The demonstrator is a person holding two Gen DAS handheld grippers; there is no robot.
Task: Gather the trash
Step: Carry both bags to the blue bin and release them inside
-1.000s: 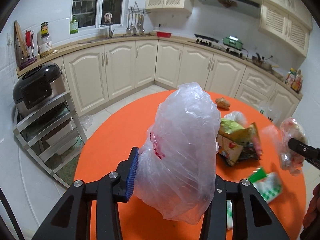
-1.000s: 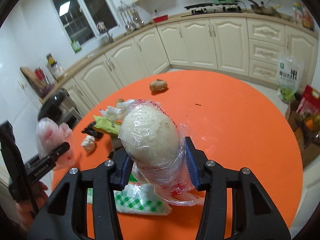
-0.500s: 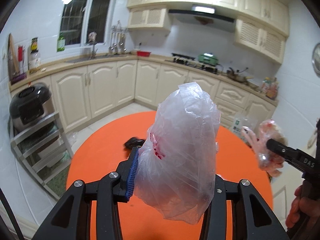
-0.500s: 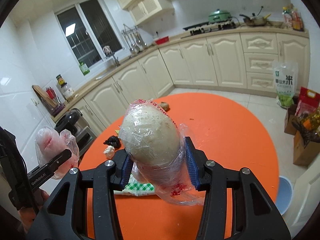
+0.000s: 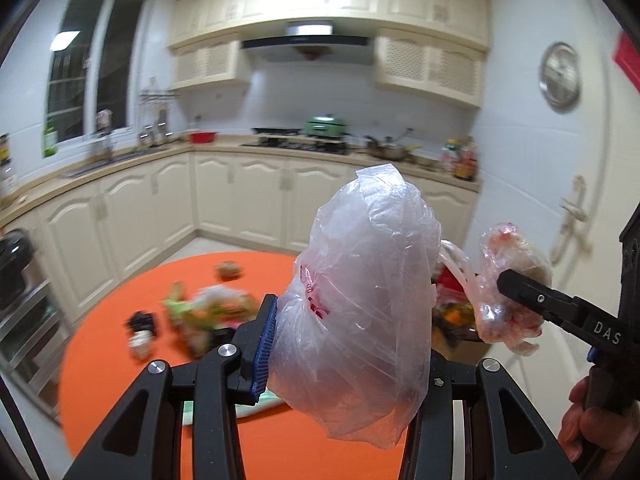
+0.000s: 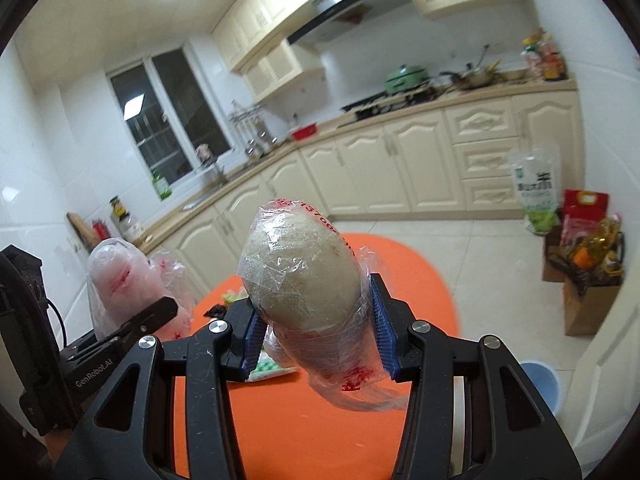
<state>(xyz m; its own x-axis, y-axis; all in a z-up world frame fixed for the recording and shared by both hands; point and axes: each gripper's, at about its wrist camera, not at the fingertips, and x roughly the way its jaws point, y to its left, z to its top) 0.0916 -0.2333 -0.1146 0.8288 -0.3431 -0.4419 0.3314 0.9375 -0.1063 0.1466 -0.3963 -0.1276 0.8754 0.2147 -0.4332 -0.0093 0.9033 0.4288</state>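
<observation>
Crinkly clear plastic fills most of my left wrist view: my left gripper (image 5: 344, 356) is clamped on a puffed-up plastic bag (image 5: 368, 292) with a bit of red print, standing up between the blue pads and bulging off to the right one. Off to the right, just beside it and at about the same height, I can see my right gripper (image 5: 516, 280) poking in with its own wrapped bun (image 5: 512, 276). Both are up in the air, well above the orange table (image 5: 120, 360). The rest of the trash (image 5: 200, 308), a blurry heap of wrappers, lies on the table ahead and to the left of me, so honestly the left hand is the nearer one to that pile, but it's full.

Right wrist view: the pads are squeezed onto that bun in cling wrap (image 6: 304, 276), roundish, its long axis pointing up and slightly left, loose plastic tail hanging below the fingers. The left gripper with its bag (image 6: 120, 280) sits off to my left. Down at the far right, low on the floor, there's a blue bin (image 6: 540, 384), partly cut off by the frame edge. My guess is that's where both loads go, and it's on the right hand's side, so that one probably drops first.
</observation>
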